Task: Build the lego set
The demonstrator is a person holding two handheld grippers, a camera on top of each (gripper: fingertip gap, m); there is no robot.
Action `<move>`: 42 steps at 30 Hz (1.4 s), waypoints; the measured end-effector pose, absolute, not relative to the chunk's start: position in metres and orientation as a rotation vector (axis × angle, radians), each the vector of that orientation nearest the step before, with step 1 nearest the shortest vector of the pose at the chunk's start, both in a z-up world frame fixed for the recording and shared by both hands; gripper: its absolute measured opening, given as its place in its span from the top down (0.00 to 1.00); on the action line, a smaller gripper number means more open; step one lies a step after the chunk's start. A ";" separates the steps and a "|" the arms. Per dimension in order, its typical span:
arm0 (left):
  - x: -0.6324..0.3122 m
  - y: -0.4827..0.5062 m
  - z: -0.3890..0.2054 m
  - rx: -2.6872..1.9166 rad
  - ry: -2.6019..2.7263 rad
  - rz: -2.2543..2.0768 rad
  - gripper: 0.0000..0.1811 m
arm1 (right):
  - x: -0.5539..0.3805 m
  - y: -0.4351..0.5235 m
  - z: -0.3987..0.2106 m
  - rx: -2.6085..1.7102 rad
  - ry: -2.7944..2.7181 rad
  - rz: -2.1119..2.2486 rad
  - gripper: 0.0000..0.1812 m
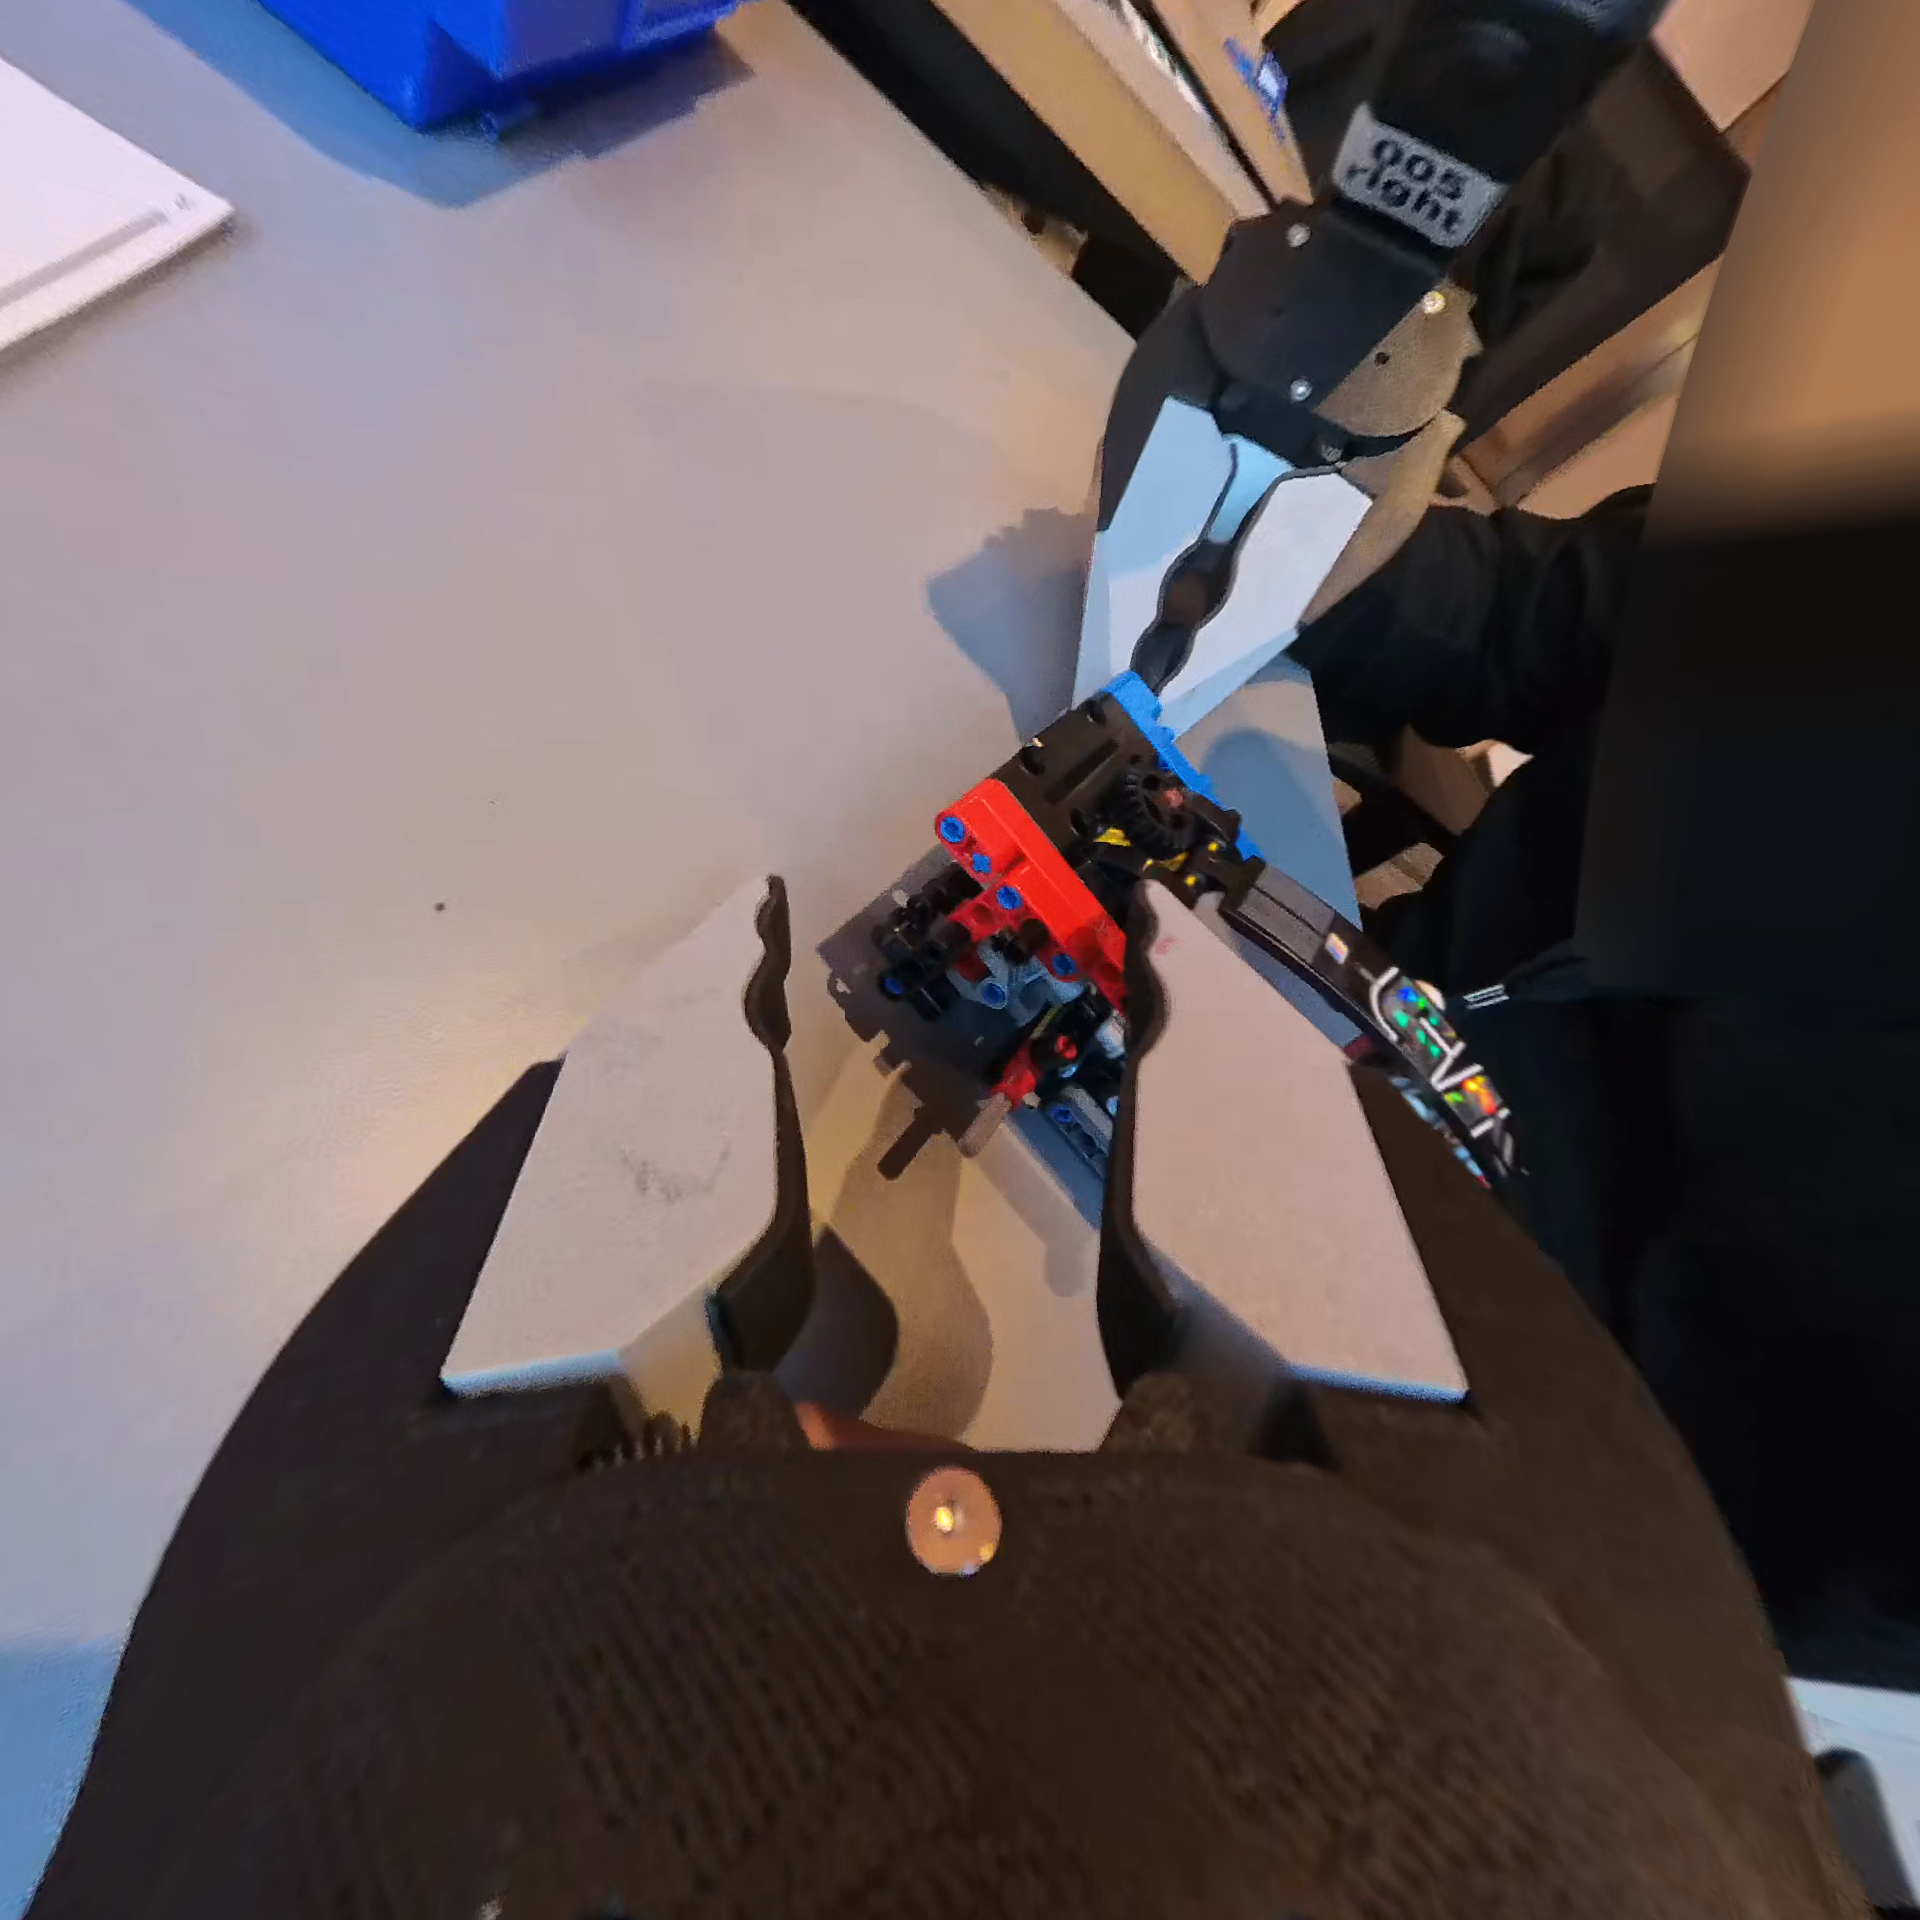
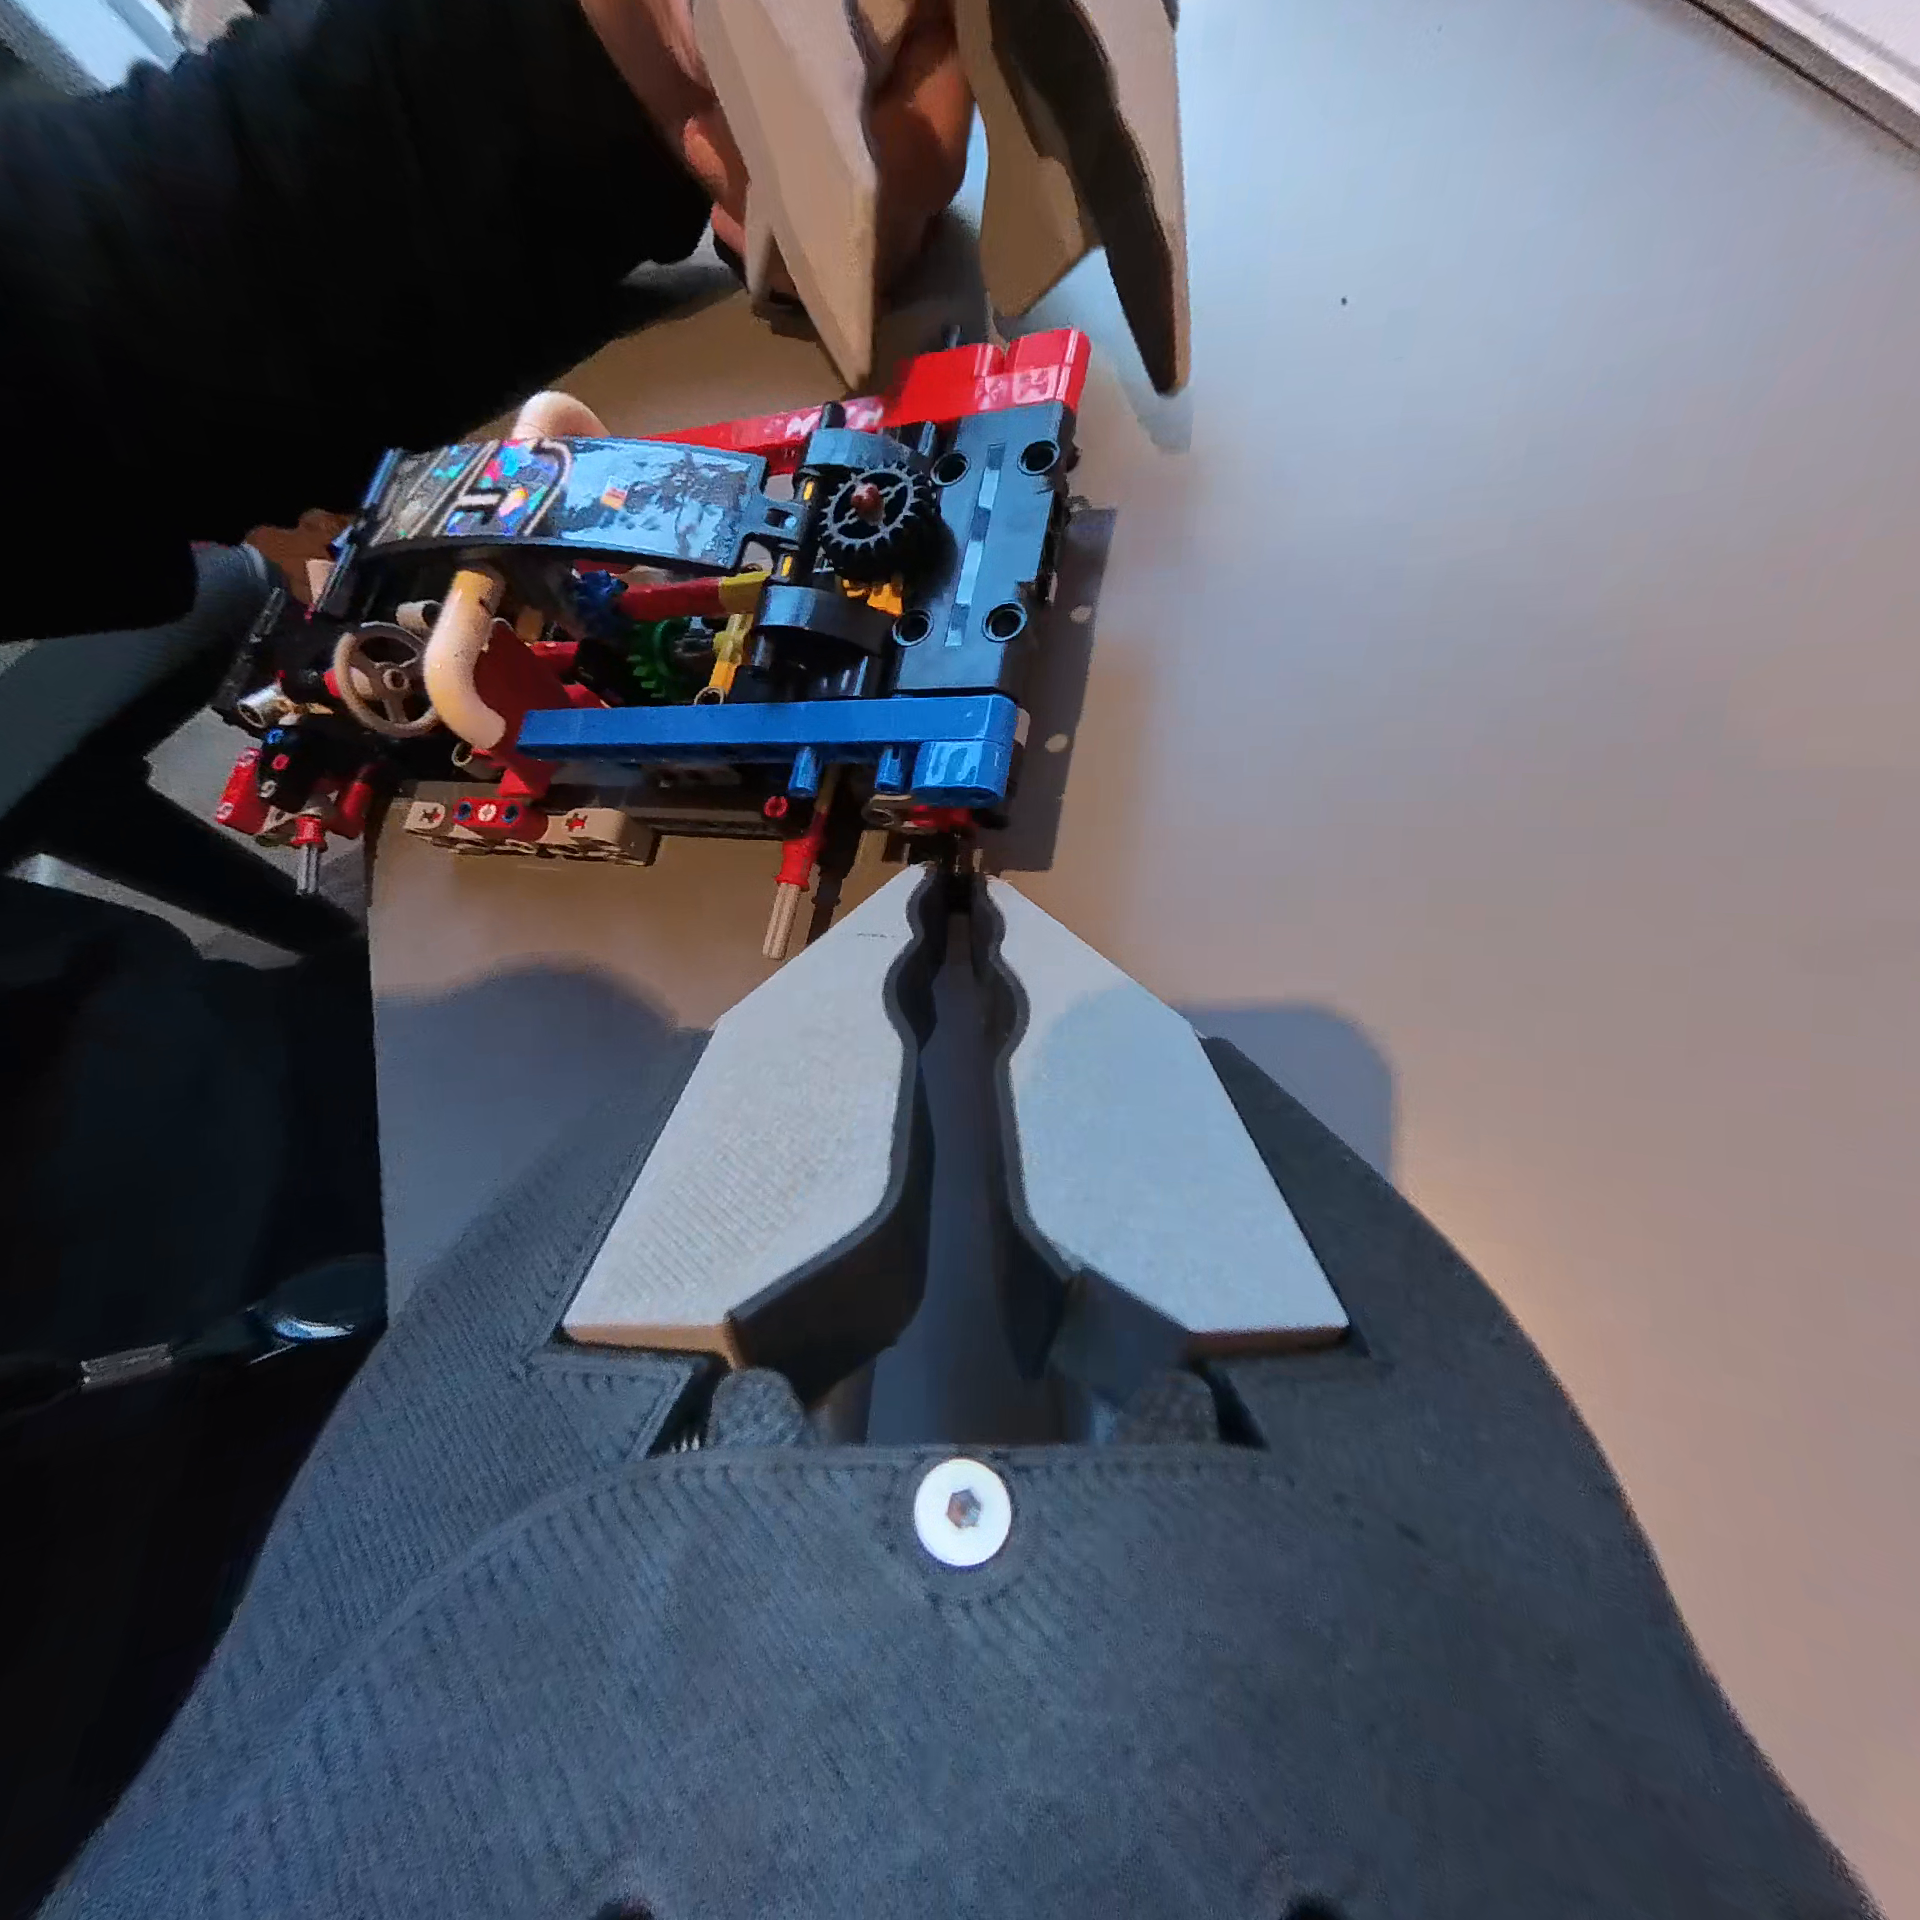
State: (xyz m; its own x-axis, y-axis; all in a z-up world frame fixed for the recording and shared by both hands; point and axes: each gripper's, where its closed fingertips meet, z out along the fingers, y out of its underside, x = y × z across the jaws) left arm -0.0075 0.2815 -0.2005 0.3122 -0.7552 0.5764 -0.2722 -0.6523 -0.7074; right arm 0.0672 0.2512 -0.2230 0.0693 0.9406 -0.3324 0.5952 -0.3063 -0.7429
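Right claw clenched on small black pin at lego model; left claw released, straddling model. Push pin straight, brace opposite side.

Glossy plastic lego car; matt grey table; ribbed matt fingers.
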 end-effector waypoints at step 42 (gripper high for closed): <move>0.029 0.264 -0.205 -2.200 0.891 -1.499 0.66 | 0.069 0.244 -0.224 -2.134 -1.491 1.495 1.00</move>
